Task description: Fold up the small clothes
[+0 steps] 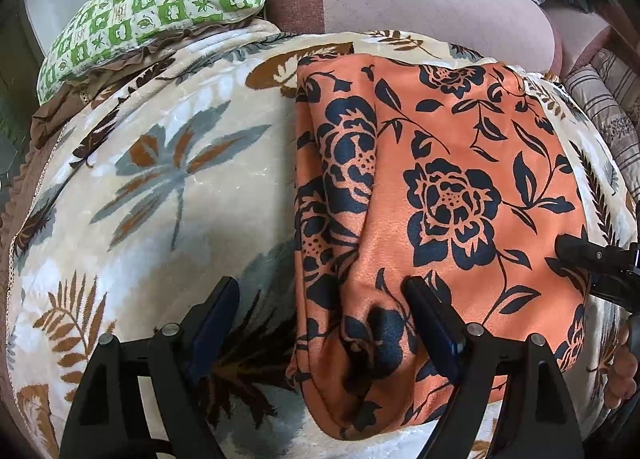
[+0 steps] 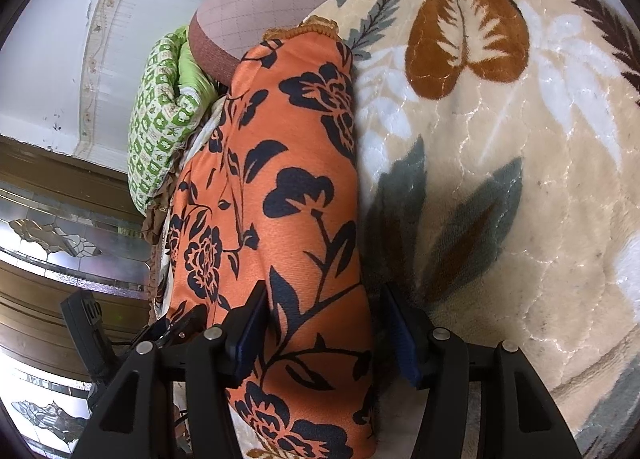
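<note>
In the left wrist view, the orange floral cloth (image 1: pixel 436 203) lies folded on the leaf-patterned blanket (image 1: pixel 168 179), and the left gripper (image 1: pixel 324 307) stands released over the cloth's left edge. In the right wrist view, the right gripper (image 2: pixel 324 323) stands released around the cloth's (image 2: pixel 288 219) near edge.

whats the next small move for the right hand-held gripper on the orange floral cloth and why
Probably close the right hand-held gripper: its open fingers straddle the near edge of the orange floral cloth, which lies folded on the leaf-print blanket, so a pinch would allow another fold.
</note>
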